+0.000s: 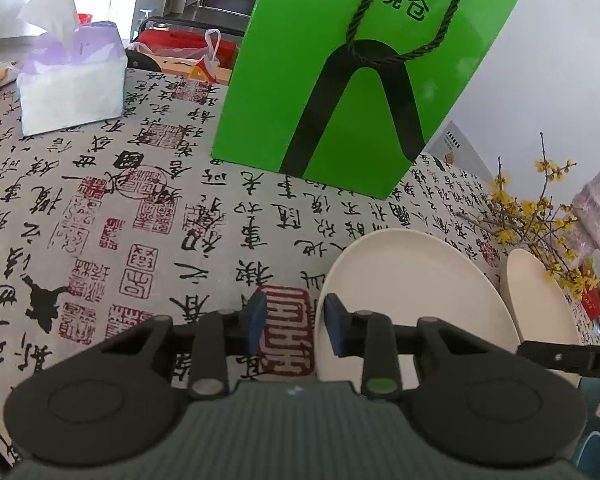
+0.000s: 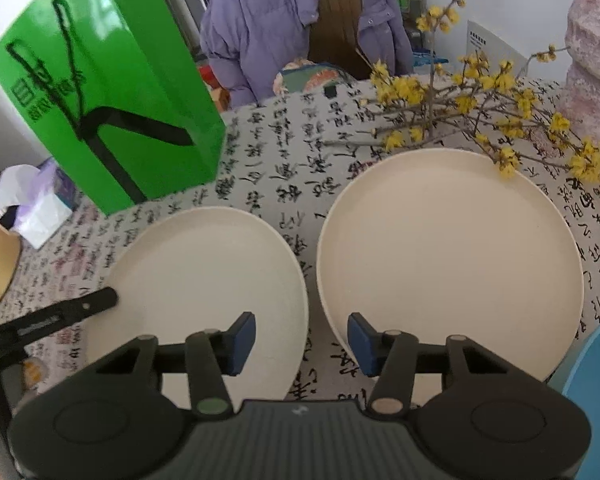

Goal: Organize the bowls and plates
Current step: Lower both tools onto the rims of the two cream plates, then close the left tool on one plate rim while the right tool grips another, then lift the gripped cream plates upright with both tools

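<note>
Two cream plates lie side by side, close but apart, on a counter (image 2: 300, 152) covered with a calligraphy-print cloth. The left plate (image 2: 204, 280) sits nearer the counter's near edge; the right plate (image 2: 452, 256) lies just beside it, its far rim under a spray of yellow-flowered branches (image 2: 480, 112).

The left gripper (image 1: 296, 320) hovers at the left plate's (image 1: 412, 292) left rim, jaws apart: one blue pad stands over the rim, the other over the bare cloth, and neither is seen pressing on the plate. The right gripper (image 2: 302, 344) hangs over the gap between the two plates, jaws apart, with one pad above each plate's near rim and nothing gripped.

A tall green paper bag (image 1: 364, 80) with a black stripe and cord handles stands upright toward the far side of the counter, behind the left plate. A tissue box (image 1: 72, 84) in a lilac wrapper sits near the far left corner. A blue dish (image 2: 596, 392) shows at the right edge of the right wrist view. A lilac padded jacket (image 2: 268, 28) hangs over a chair back beyond the counter's far edge.
</note>
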`<state>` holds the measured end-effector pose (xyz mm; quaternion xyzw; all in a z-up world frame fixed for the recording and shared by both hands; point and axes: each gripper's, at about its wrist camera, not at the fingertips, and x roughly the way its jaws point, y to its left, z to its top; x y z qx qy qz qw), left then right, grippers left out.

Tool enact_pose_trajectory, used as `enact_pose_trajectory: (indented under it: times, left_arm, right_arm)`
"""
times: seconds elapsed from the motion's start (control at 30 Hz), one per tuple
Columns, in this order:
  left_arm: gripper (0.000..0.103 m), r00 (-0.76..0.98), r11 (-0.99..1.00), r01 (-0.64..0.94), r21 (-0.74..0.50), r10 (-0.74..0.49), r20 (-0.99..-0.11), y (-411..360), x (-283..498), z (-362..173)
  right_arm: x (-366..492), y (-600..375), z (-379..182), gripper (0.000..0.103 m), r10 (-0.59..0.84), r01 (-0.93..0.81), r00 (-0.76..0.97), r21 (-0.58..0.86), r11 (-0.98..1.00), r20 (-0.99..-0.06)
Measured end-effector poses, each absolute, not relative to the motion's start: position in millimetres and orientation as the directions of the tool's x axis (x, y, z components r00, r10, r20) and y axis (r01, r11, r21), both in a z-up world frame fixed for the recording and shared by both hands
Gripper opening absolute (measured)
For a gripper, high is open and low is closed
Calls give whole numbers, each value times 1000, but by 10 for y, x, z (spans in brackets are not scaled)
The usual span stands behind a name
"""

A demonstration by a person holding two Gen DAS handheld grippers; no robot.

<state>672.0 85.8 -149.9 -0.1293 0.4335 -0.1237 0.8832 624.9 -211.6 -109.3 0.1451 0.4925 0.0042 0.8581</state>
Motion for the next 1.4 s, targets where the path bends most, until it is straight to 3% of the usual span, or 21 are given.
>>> enact_pose_trajectory:
  times: [0.07,0.2,0.57,0.63,0.73,1.07,1.4]
  left_arm:
    - [33,595,936,106,-335,-329,-733,858,6722,-1500]
    - [33,596,936,107,-334,-330,-732,861,6720,-1499]
    - [31,597,937,114,-329,-329,-732,851,6715,-1496]
    - [18,589,934,142,-329,-347,-730,827,6702,-1498]
    - [12,585,932,164,-322,-355,-729,792,6692,-1498]
    - [8,596,934,169,-315,-351,-722,766,6688,-1496]
    - [8,648,946,141,-291,-311,-695,797,6657,-1407]
  right_arm:
    - [6225,-2105,-1064,51,159,127,515,259,958,-842]
    - [6186,-2099,-1047,39,200,119,504,297,947,-840]
    - [6353,-2019,-1258,27,181,148,434,268,952,-883]
    - [6375,-1980,-1274,26,173,143,428,256,956,-887]
    - [6400,-1932,-1301,25,150,122,430,222,967,-890]
    - [6402,-1923,-1317,16,142,105,446,210,972,-884]
    - [6391,-1854,-1263,15,148,65,500,208,976,-853]
